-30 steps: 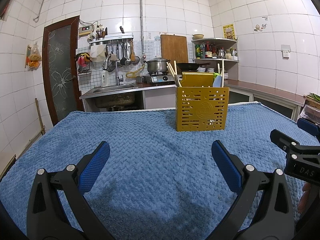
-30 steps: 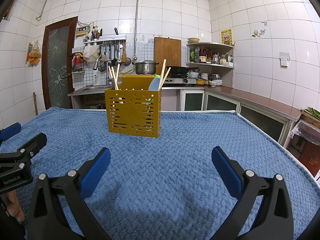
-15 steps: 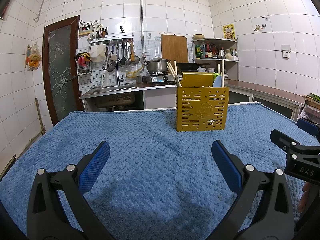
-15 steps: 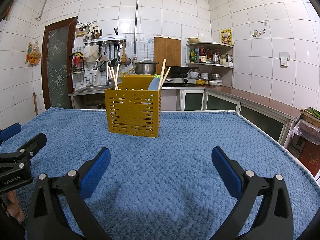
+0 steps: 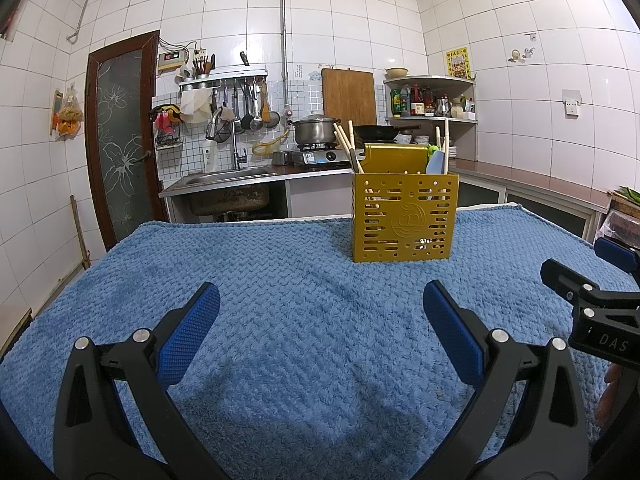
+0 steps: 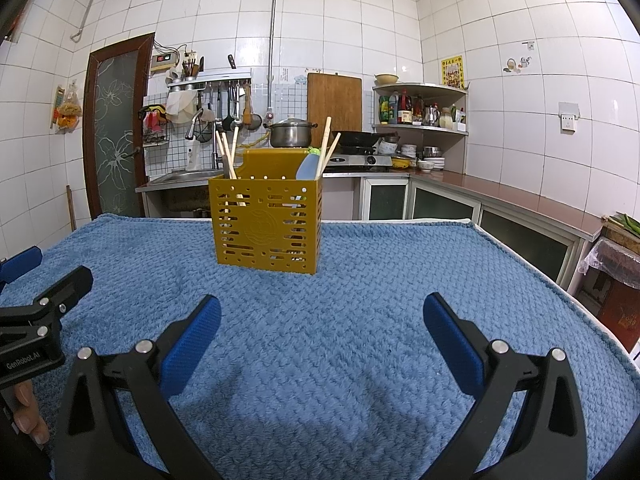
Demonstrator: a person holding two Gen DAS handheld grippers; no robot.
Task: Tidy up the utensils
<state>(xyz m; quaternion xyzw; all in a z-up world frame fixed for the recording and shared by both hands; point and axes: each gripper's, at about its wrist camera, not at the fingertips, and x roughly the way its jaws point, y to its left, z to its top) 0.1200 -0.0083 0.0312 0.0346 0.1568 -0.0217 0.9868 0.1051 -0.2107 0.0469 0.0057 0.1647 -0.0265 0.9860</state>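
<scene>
A yellow perforated holder [image 6: 267, 229] near the tabletop's [image 6: 360, 360] far edge held chopsticks [image 6: 226, 152] and a blue spatula [image 6: 307, 166], while both grippers, left gripper [image 5: 320, 328] and right gripper [image 6: 320, 332], stood spread and empty.

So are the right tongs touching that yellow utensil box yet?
Apart. In the right wrist view, the right tongs stand open over the blue towel, and a wide stretch of bare towel lies between their tips and the yellow utensil box.
</scene>
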